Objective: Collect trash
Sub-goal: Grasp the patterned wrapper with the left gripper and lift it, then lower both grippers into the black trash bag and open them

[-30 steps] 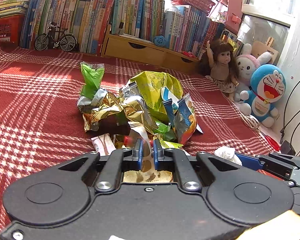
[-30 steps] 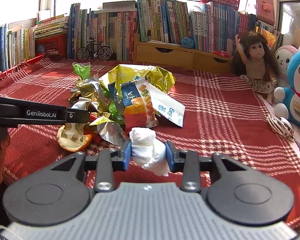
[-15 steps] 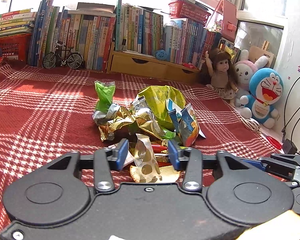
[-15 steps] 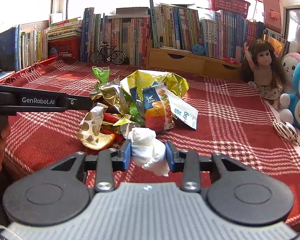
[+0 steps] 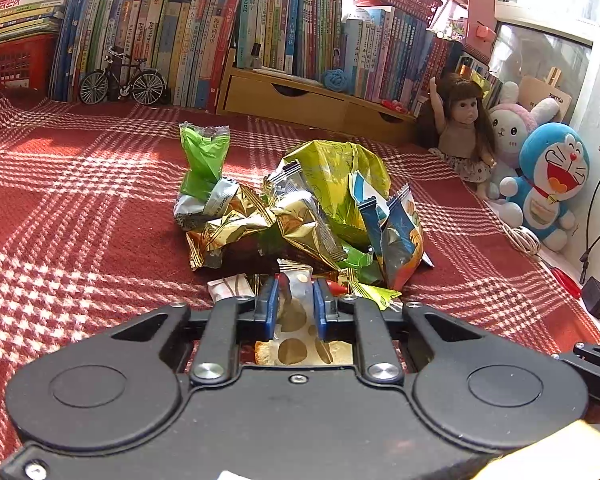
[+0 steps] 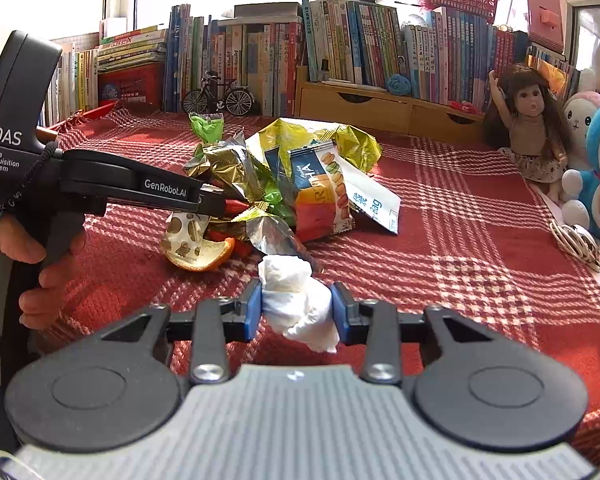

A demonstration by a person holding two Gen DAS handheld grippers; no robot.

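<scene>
Jaws of the right gripper [image 6: 296, 309] pinch a white tissue wad [image 6: 298, 304] — left gripper [image 5: 293, 307] jaws clamp a spotted wrapper [image 5: 296, 320] at the trash pile [image 5: 300, 208].

"GenRobot.AI" and "DAS Data Acquisition System" on left gripper [image 6: 224, 204], "bag" on white packet [image 6: 374, 204]

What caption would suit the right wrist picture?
Right tool grips a crumpled white tissue before a heap of snack wrappers on a red plaid cloth.
</scene>
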